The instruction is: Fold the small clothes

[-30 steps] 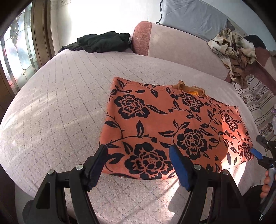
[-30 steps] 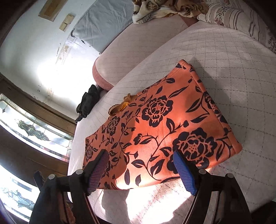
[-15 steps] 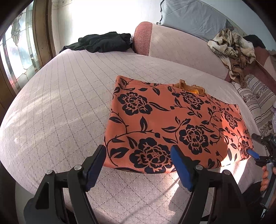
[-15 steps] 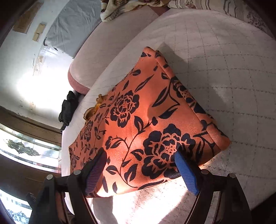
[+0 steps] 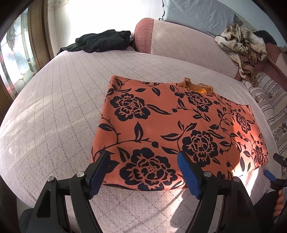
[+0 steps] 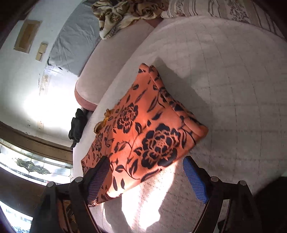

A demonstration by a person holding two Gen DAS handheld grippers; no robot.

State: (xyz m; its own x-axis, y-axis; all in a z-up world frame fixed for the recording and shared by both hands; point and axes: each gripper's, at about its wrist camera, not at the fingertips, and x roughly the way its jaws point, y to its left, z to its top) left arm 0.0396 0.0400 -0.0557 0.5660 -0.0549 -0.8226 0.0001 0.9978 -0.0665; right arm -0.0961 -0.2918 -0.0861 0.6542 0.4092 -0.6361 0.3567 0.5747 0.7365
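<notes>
Pale pink quilted bedspread (image 5: 53, 111) with a thin grid of stitching, rounded at the near edge, sun falling in bright patches just ahead of both tools. Beyond the left gripper (image 5: 143, 172), at the far edge: a padded pink headboard (image 5: 179, 41), a grey pillow (image 5: 197, 12) leaning on the white wall behind it, a heap of black clothing (image 5: 102, 41) far ahead to the left, a crumpled beige patterned blanket (image 5: 242, 43) far ahead to the right. Striped floral bedding (image 5: 269, 100) off to the right side. Wood-framed leaded-glass window (image 5: 14, 53) far to the left.

Orange garment (image 5: 179, 125) printed with large black roses, leaves and vines, folded to a flat rectangle, edges fairly straight, a scrap of darker yellow-orange fabric (image 5: 195, 87) poking out at the far edge. Lies directly ahead of the left gripper, near edge between its blue pads (image 5: 188, 177) as seen from behind, whether touched cannot be told. Fingers spread wide, nothing pinched.

Right gripper (image 6: 147, 175) at the garment's near right corner (image 6: 197, 132), which is thick with stacked layers; left pad overlapping the cloth in view, right pad over bare bedspread. Jaws opening, wide apart, gripping nothing.
</notes>
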